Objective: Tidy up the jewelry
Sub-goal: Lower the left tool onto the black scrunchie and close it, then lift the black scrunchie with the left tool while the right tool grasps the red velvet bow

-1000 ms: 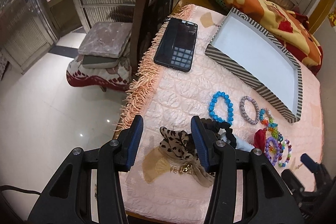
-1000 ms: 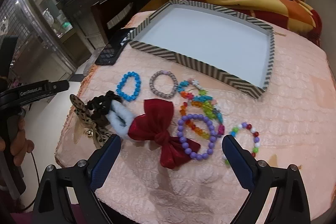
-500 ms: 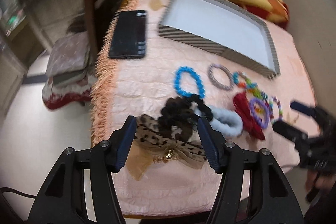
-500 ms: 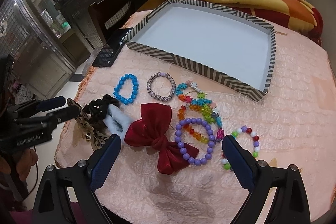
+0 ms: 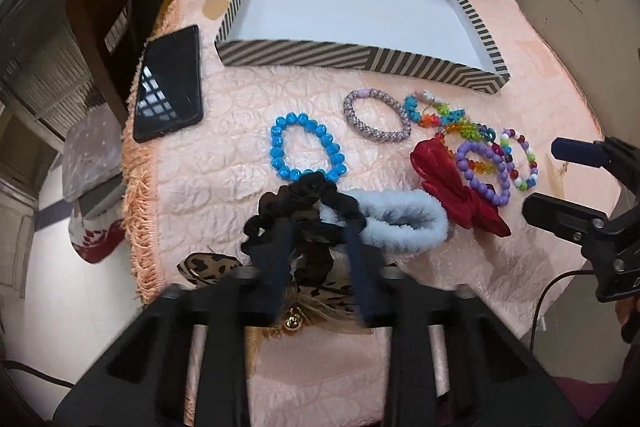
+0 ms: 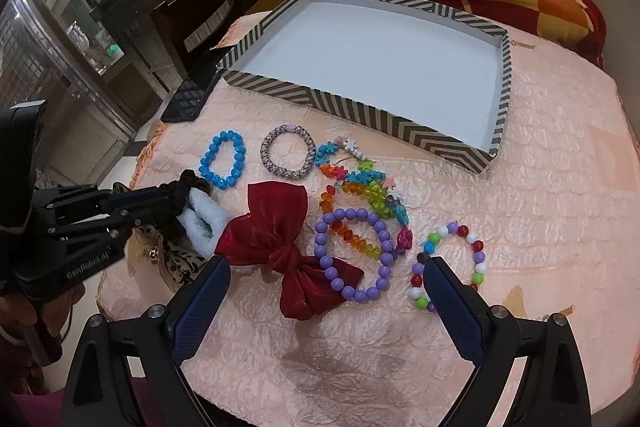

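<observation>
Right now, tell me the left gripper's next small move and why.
Probably close the left gripper a little more. Its fingers straddle the black scrunchie but look blurred, and a firm clamp cannot be confirmed. The striped tray holds nothing yet, so securing this piece first makes sense. The blue fluffy scrunchie touches it and may drag along.

The only lettering legible is pale raised print reading roughly "GenRobot.AI" on the black body of the left tongs (image 6: 132, 205), seen from the right wrist view just left of the leopard-print bow (image 6: 176, 259); its last letters are unclear.
</observation>
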{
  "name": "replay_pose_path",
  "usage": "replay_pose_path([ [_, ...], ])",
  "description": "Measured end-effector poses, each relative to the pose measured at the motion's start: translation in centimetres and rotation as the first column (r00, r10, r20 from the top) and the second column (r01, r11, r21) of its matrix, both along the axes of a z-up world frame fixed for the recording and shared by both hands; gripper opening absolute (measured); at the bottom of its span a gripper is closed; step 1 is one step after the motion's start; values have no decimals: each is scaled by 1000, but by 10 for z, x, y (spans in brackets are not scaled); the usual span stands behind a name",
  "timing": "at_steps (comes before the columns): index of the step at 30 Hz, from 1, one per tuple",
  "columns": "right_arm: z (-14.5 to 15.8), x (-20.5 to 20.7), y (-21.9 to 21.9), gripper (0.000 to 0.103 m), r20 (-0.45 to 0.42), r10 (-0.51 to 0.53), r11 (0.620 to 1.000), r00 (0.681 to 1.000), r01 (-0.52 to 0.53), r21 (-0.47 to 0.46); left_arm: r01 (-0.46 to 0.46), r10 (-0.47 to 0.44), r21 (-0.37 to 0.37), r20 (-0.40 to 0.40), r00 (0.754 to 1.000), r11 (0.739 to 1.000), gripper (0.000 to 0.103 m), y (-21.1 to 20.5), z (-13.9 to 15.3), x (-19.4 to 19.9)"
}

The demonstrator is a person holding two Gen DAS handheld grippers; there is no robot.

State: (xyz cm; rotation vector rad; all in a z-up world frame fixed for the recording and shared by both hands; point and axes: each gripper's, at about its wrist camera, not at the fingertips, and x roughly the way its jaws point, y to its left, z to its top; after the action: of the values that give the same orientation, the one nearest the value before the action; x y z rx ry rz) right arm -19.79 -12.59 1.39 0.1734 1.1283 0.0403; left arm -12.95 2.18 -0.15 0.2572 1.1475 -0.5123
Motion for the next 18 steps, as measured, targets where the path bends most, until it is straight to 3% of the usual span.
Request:
replay_pose_path([
  [3, -1, 1, 1, 97, -1, 0, 1000, 1000, 0, 8, -30, 29, -46, -21, 999, 999, 6, 7, 3, 5],
  [10, -4, 5, 15, 97, -3, 50, 999, 999, -50, 3, -128, 124, -122, -44, 991, 984, 3, 35, 22, 23],
  [14, -5, 8, 19, 97, -8, 64, 998, 998, -64, 1, -89, 86, -131, -28, 996, 987, 4, 34, 30, 17],
  [16, -7, 9, 18, 97, -12, 61, 998, 998, -61, 8, -36, 31, -143, -39, 999, 989, 17, 30, 30, 11],
  [18, -8, 10, 16, 97, -16, 56, 998, 998, -56, 17, 12, -17, -122, -37, 999, 992, 53, 25, 27, 6],
])
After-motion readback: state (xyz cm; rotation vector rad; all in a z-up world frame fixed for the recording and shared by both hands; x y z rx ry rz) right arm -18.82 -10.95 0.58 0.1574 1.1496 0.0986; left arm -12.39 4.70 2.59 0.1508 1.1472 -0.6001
